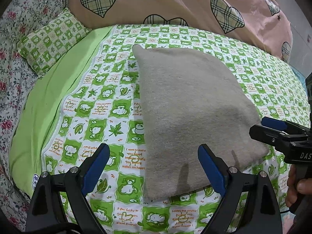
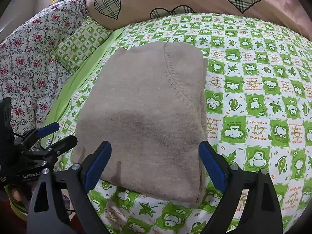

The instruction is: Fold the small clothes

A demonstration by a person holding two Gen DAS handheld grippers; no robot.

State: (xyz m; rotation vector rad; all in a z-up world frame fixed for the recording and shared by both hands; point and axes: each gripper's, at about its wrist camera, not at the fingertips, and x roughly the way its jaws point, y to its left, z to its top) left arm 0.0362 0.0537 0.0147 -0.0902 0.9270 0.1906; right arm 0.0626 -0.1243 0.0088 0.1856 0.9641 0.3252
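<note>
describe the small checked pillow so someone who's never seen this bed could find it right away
Start from the bed's green-and-white cartoon sheet, then follow its plain lime border toward the head. There a small square pillow lies beside the big pink heart-print pillow and against the floral quilt. It repeats the sheet's green check, but faded and raised.
</note>
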